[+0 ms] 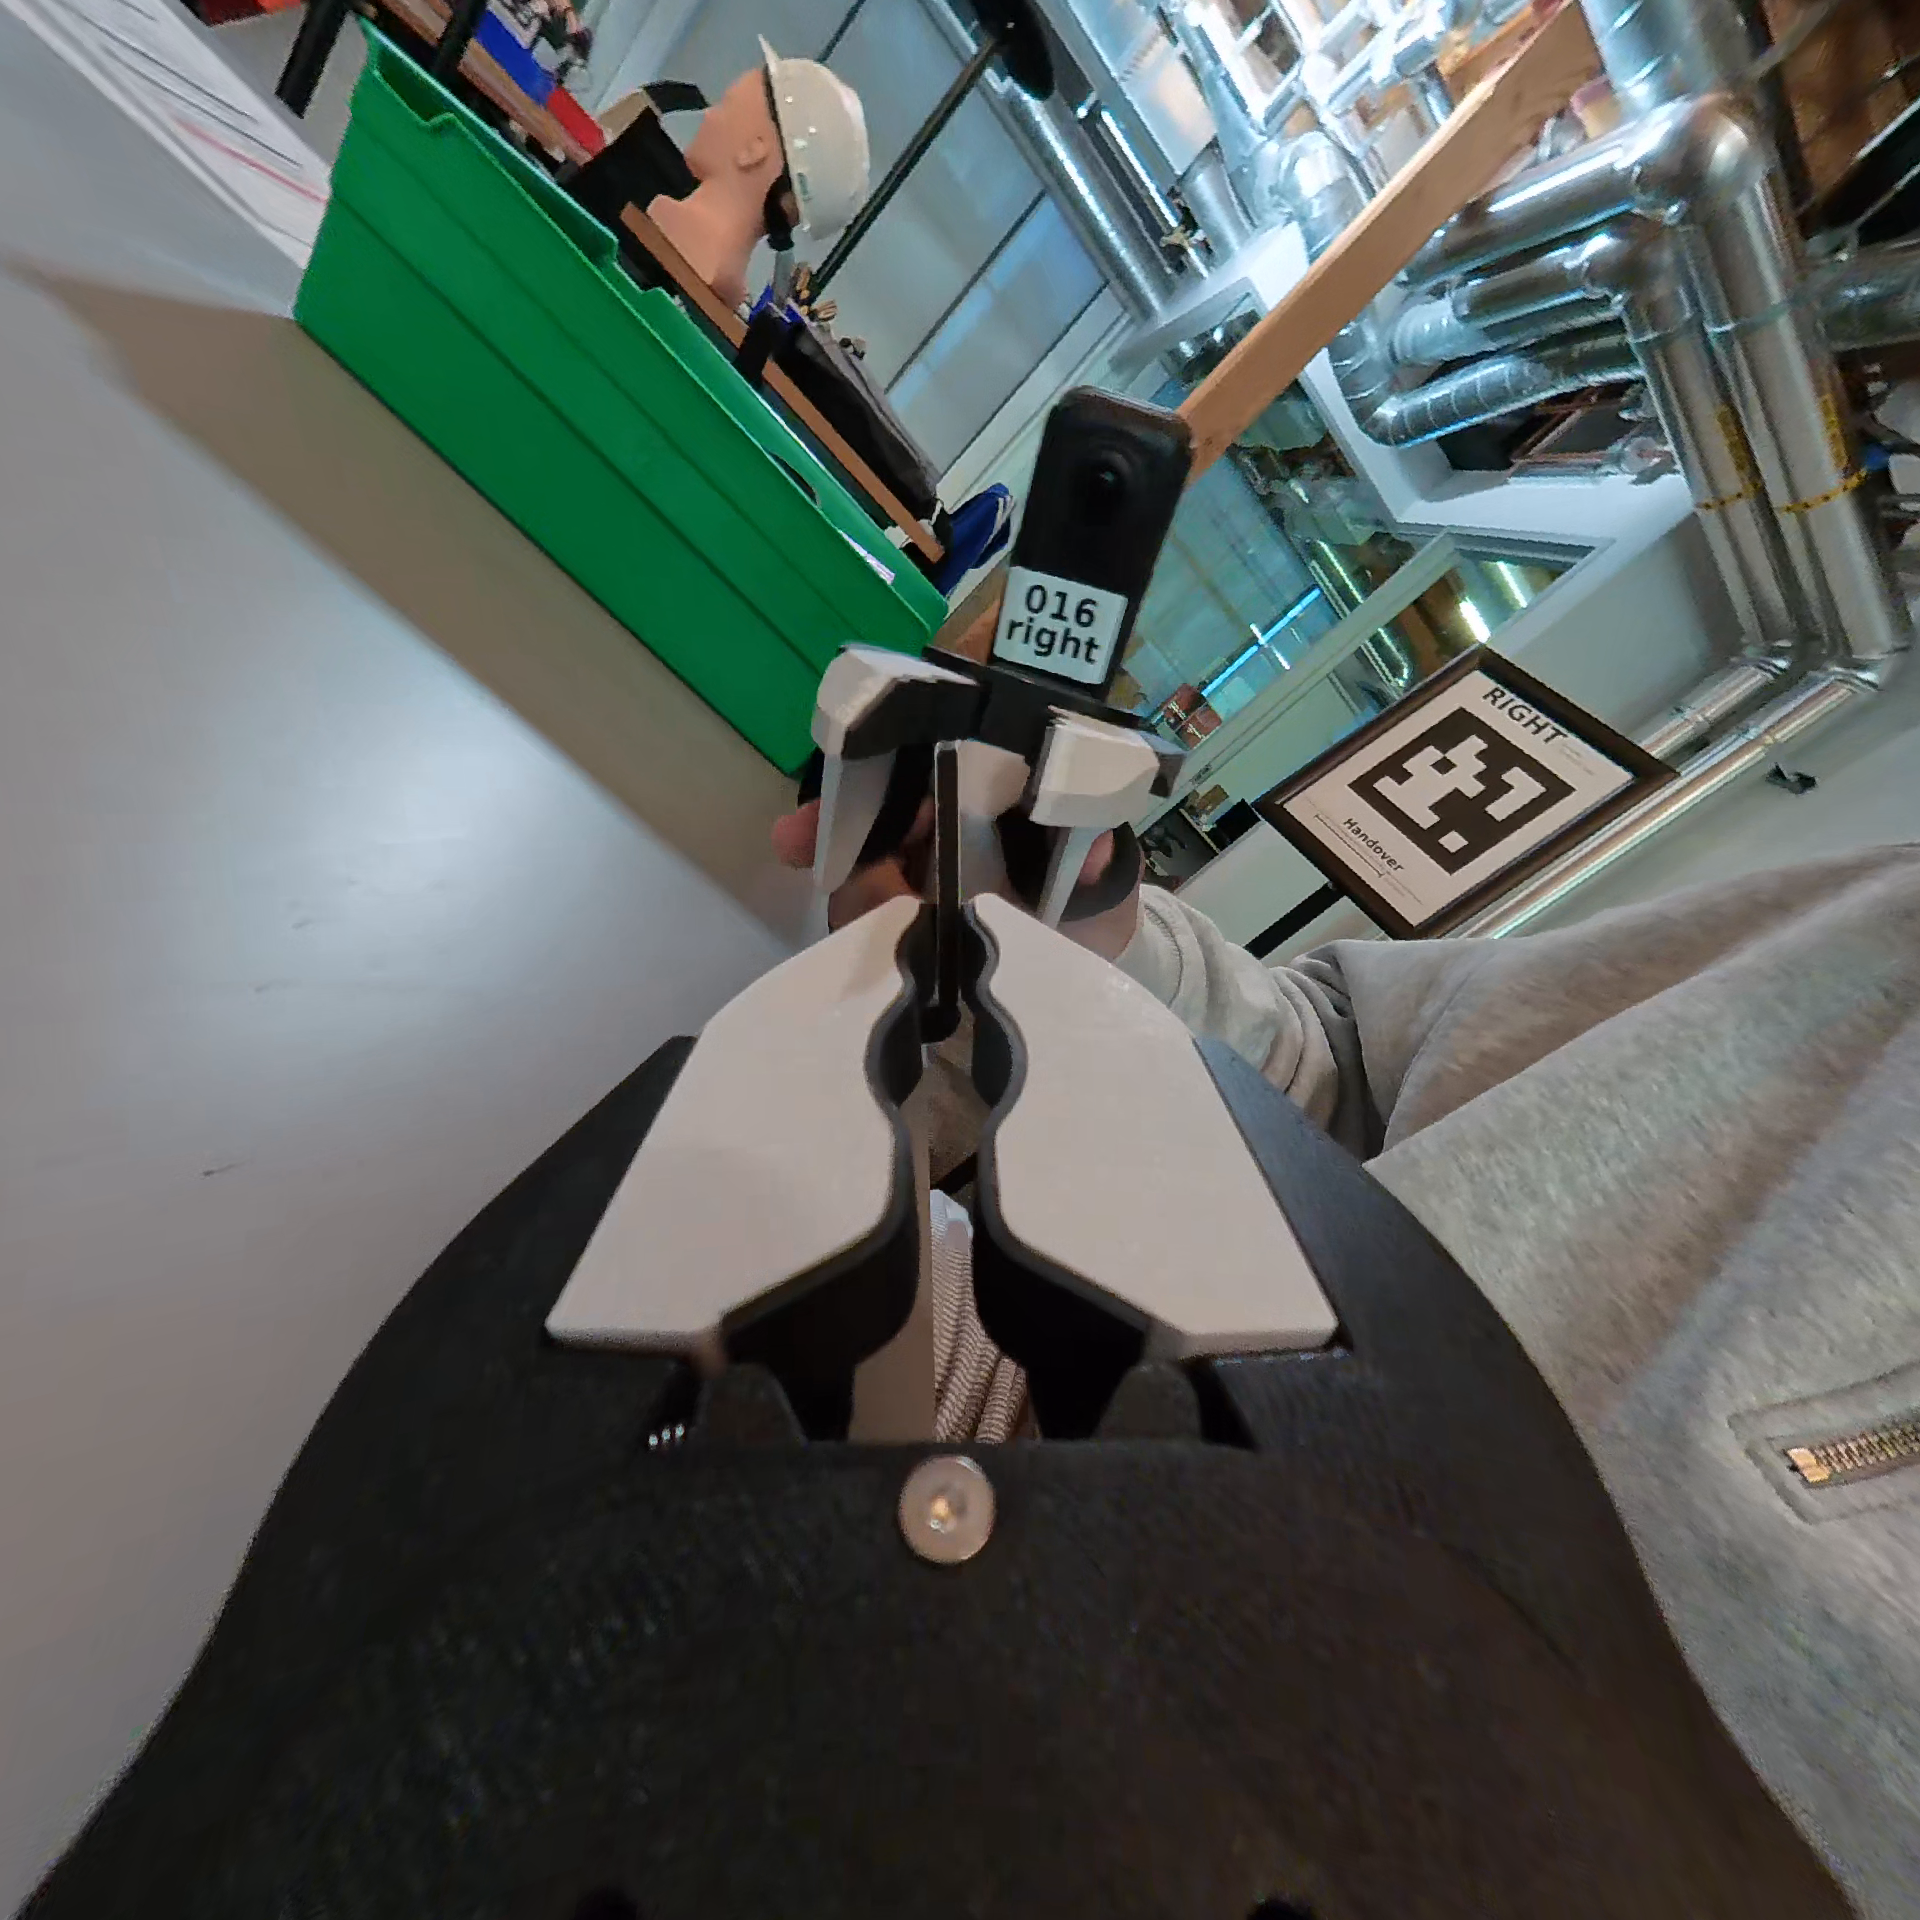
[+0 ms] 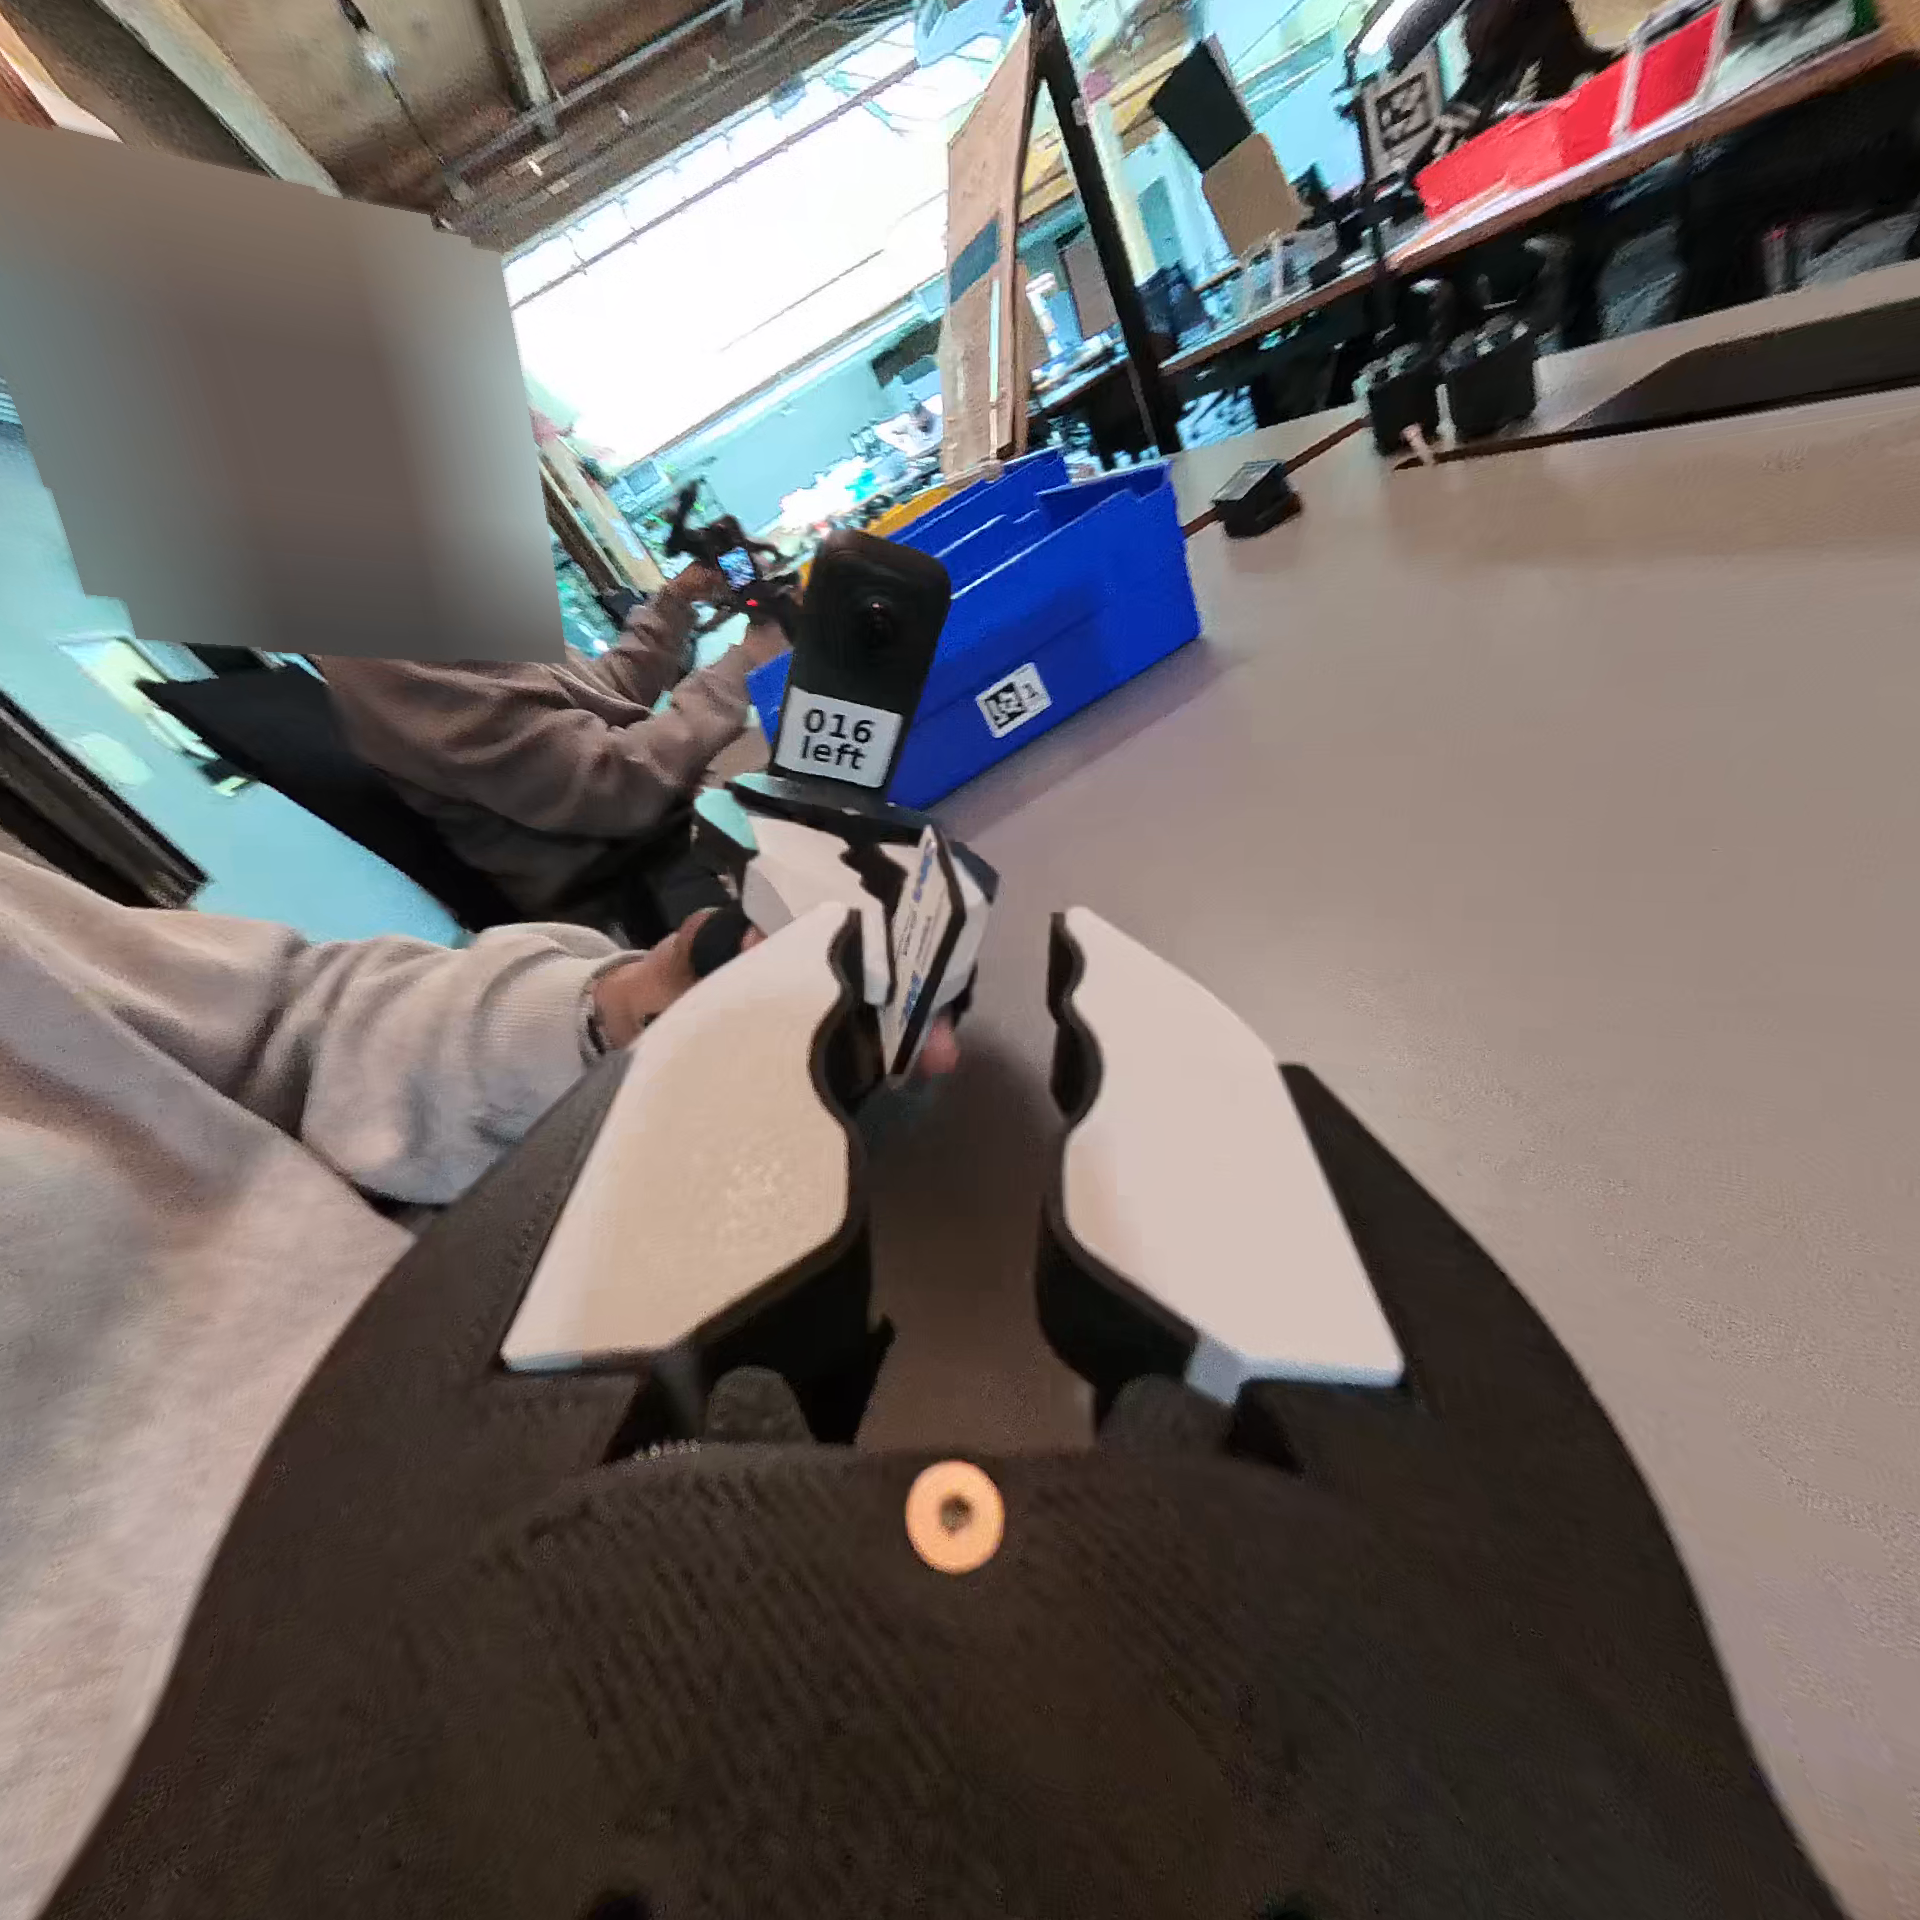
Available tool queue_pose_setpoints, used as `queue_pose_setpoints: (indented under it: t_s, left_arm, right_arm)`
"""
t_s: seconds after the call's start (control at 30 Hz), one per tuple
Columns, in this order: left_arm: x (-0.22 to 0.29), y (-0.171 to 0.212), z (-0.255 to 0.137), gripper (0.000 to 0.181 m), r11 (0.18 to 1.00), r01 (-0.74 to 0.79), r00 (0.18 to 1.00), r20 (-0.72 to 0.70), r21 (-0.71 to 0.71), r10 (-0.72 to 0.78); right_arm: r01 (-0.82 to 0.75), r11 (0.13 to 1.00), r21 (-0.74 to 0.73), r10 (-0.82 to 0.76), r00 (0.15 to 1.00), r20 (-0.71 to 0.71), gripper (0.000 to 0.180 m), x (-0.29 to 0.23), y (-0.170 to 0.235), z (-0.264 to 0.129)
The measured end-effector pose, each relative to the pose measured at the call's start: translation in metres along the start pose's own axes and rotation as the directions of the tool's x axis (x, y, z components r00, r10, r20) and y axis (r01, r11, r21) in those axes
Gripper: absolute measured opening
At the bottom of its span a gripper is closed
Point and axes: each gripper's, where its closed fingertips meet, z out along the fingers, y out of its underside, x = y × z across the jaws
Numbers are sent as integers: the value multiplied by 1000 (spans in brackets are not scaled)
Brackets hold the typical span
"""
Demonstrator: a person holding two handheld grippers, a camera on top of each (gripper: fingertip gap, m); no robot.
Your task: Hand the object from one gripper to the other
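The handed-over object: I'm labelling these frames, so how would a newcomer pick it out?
Start at the pale grey tabletop with the blue plastic bin. In front of the bin, the left tongs are shut on a thin flat white card with blue print, beside one finger of the open right tongs. Edge-on it looks dark; nothing else is gripped.

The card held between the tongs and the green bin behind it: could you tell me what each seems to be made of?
Card: thin, stiff and flat, probably plastic or coated cardboard; it shows a white printed face and, seen edge-on in the left wrist view, a dark straight sliver. The left tongs are shut on it; the right tongs stand open.

Green bin: likely moulded plastic, with smooth uniform colour, stepped walls and a soft sheen.
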Motion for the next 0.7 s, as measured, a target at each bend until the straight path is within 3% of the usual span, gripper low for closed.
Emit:
queue_pose_setpoints:
  t_s: [0.13,0.23,0.43,0.57,0.7]
  left_arm:
    - [5,4,4,4,1000,-18,1000,-21,-15,18]
    - [3,3,5,7,1000,-21,1000,-11,-4,21]
    - [0,-8,1,40,996,-63,998,35,70,61]
    - [7,-18,-2,71,951,-298,951,110,87,288]
    - [14,-8,3,80,802,-594,786,171,-57,594]
  right_arm:
    - [-4,1000,-28,5,999,42,7,-8,4,2]
    - [-18,999,-28,20,998,64,5,-11,3,1]
    - [-70,997,-15,70,996,57,4,-6,0,-2]
    - [-147,989,-16,148,985,92,4,-6,-1,-5]
    - [-346,937,-54,349,917,193,4,-6,2,-7]
